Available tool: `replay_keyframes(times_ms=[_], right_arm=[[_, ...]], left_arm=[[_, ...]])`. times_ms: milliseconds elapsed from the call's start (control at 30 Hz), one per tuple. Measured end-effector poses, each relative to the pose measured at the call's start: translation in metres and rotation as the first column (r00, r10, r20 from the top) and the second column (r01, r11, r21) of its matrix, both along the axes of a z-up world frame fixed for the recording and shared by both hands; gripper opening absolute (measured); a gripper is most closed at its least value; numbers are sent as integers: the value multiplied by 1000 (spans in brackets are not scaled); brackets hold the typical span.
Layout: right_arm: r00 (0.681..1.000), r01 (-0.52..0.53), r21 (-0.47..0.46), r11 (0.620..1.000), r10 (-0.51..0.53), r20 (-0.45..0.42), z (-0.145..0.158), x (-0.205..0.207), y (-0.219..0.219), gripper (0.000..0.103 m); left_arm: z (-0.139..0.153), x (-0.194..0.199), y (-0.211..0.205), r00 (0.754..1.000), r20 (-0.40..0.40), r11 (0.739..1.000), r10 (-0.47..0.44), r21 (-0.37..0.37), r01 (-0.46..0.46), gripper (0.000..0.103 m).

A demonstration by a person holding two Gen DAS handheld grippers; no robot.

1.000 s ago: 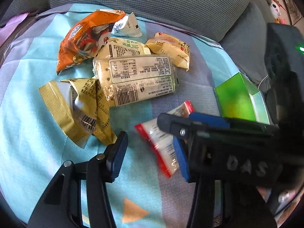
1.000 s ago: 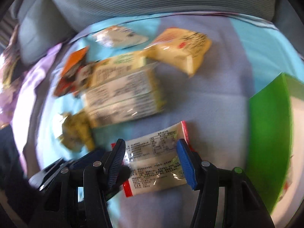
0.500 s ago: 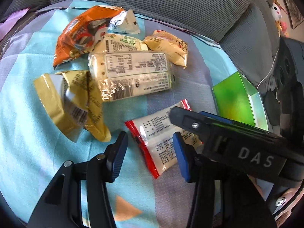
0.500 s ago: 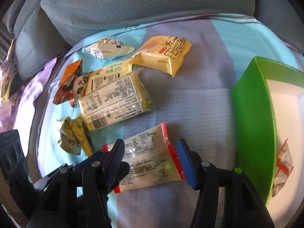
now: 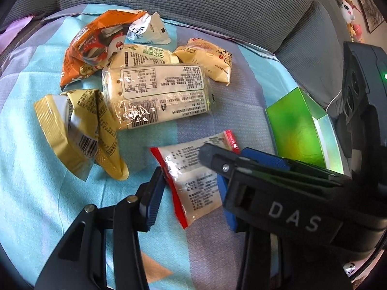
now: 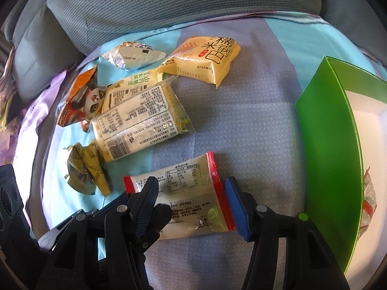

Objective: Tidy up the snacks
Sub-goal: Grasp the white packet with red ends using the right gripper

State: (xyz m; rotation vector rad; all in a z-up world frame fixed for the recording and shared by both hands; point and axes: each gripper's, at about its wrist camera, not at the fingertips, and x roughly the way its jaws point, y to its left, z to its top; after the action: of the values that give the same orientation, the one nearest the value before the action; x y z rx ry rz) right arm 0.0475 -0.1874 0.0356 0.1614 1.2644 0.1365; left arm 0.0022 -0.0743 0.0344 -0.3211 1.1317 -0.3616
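Two grippers crowd one red-edged packet: left gripper jaws closing around it, right gripper jaws spread astride. They may collide or tear it.

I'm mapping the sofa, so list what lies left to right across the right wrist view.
Gold wrapper → red-edged packet → green box.

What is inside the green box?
The right wrist view shows the green box with a white interior and one red-and-white wrapper at the frame's right edge. Its green wall hides the rest of the floor.
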Motion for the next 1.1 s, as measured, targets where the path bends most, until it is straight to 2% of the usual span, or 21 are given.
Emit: replay_keyframes(times_ms=[267,400,500,700,833,933,1100], right_arm=[[997,-73,92,993,72,16,9,-7,14,59],[998,-67,54,996,66,13,8,-7,16,58],[999,-34,58,998,34,8,8,-6,8,58],[1000,28,9,1000,-29,4,7,-3,-7,58],[999,26,9,1000,-26,-18,1,-1,-7,59],[1000,15,11,1000,-15,-20,-3,-1,-3,63],[1000,-20,35,999,20,-10,-3,-2,5,63]], left_arm=[[5,-3,-5,1000,2,999,-31,-31,31,42],[-1,-1,-3,999,-27,1000,-17,-10,17,42],[1,-2,0,1000,-29,1000,-10,-4,10,44],[0,-2,1,999,-30,1000,-12,6,13,45],[-2,-1,1,999,-30,1000,-18,-21,18,54],[-2,-2,-2,1000,-14,1000,-26,-2,26,55],[-2,-2,-5,999,7,999,-31,18,31,48]])
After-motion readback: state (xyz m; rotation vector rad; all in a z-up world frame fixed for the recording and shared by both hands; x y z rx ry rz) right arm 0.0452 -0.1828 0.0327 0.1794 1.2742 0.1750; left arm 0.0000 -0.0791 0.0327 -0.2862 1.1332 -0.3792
